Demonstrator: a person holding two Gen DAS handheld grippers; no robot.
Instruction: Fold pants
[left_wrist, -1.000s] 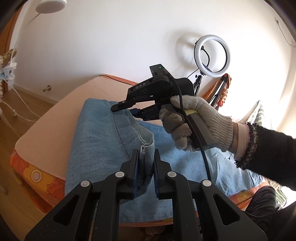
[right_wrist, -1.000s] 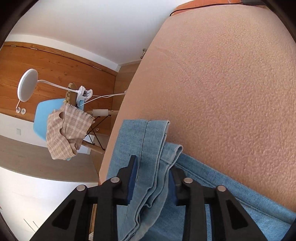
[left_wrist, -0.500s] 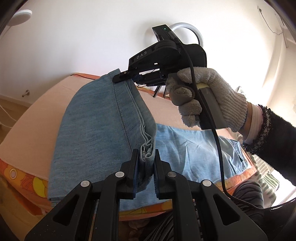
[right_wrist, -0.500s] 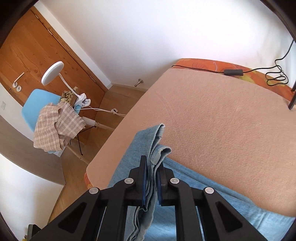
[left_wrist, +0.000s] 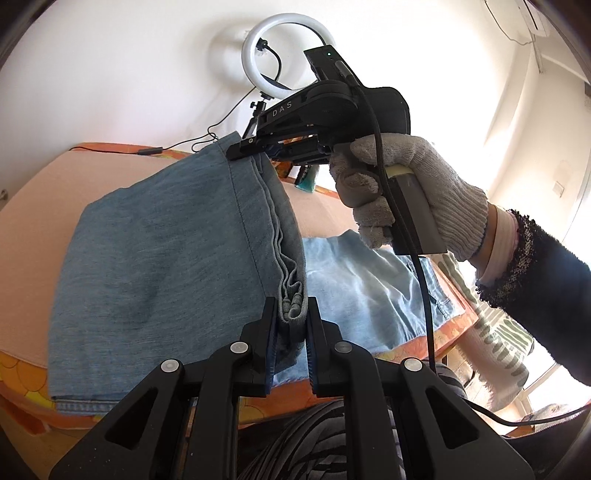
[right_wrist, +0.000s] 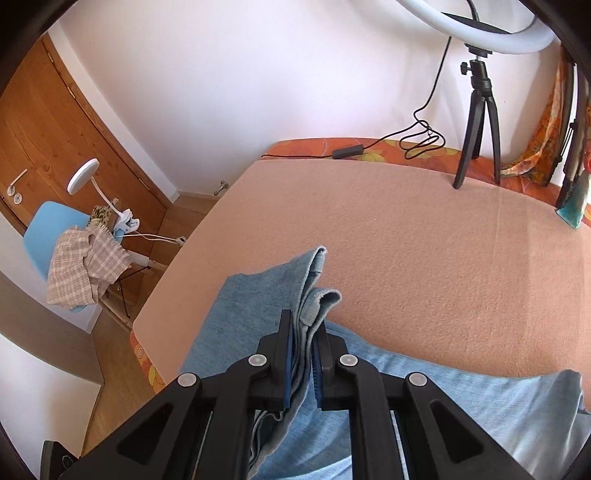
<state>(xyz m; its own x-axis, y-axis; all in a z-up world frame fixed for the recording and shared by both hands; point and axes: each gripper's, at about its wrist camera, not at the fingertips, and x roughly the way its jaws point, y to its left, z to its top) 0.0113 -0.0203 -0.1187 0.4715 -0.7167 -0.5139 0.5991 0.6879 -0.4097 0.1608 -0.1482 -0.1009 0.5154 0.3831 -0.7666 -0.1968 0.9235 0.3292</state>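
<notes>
The blue denim pants (left_wrist: 162, 258) lie on a bed with a salmon cover (right_wrist: 424, 258). Their leg end is lifted off the bed and stretched between both grippers. My left gripper (left_wrist: 290, 314) is shut on the bunched hem at the near corner. My right gripper (right_wrist: 304, 334) is shut on the other hem corner (right_wrist: 314, 295); it also shows in the left wrist view (left_wrist: 251, 146), held by a gloved hand (left_wrist: 402, 184). The rest of the pants (left_wrist: 369, 288) lies flat on the bed below.
A ring light on a black tripod (right_wrist: 478, 110) stands at the far edge of the bed, with a cable (right_wrist: 421, 140) beside it. A blue chair with a checked cloth (right_wrist: 81, 266) and a white lamp (right_wrist: 83, 179) stand on the floor to the left.
Both grippers have risen with the hem, lifting the leg end higher off the bed and carrying it over the flat part of the pants.
</notes>
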